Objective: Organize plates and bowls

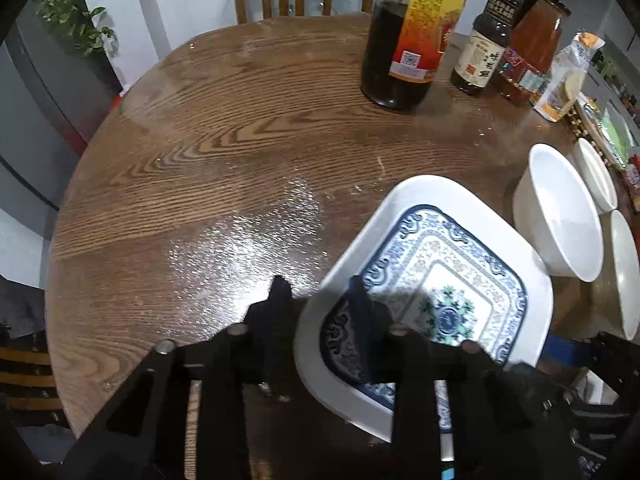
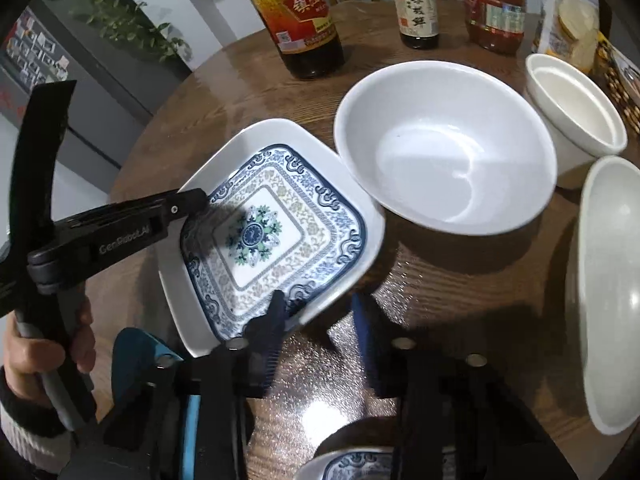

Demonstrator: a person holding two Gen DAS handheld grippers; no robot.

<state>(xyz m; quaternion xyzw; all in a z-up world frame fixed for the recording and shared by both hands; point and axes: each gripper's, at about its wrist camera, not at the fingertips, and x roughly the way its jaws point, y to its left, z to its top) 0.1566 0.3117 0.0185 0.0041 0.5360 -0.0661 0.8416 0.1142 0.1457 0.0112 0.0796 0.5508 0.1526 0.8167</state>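
L gripper (image 1: 320, 292) fingers pinch square plate (image 1: 440, 272) rim, lower centre; R gripper (image 2: 320, 306) straddles near corner, contact unclear. I'd lift level, clear of bowl (image 2: 444, 144).

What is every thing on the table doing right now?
Square white plate with blue pattern: empty, rim between both grippers' jaws.
Left gripper: closed on the plate's rim.
Right gripper: astride the plate's rim, grip unclear.
Large white bowl: upright, empty.
Small white bowl: upright, empty.
Dark vinegar bottle: upright, partly full.
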